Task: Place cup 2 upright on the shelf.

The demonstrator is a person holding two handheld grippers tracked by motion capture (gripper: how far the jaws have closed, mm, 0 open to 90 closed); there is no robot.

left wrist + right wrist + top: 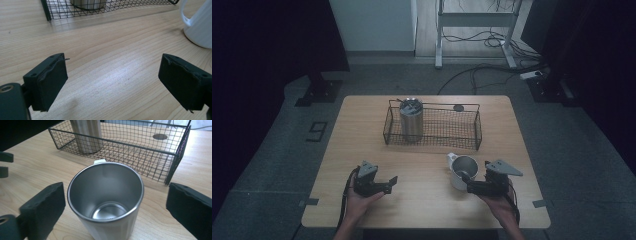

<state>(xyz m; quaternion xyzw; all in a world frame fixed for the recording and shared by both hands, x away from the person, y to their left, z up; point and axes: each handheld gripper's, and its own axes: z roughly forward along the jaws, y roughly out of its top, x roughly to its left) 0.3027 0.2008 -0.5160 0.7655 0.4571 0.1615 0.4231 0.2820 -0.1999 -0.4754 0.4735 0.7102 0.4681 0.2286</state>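
The white mug (462, 170) stood on the wooden table (422, 200), lower right of centre in the high view, upright, its steel inside empty and its handle turned to the upper left, toward the wire basket (432, 125). The basket sat in the middle of the frame, near the far edge of the table, w/ a steel tumbler (411, 120) upright in its left end and the rest of it free.

The right gripper (468, 184) was at the mug. In the right gripper view the jaws stood wide apart, one on each side of the mug (106, 200), not touching it, so nothing was grasped yet. The left gripper (389, 182) rested lower left in the high view, also released, w/ bare table between its jaws; it saw the mug (200, 25) at the upper right of its view.

I judged the step as closing on the mug, prob. to put it in the basket. To do it well: go a bit lower so the pads meet the wall under the rim, not the rim itself, keep the mug centred between the jaws, close slowly. The wall looked smooth, so it could slip or tip if pushed from one side only. The handle pointed away, so it should not block the jaws. The free right part of the basket seemed the good place for it.
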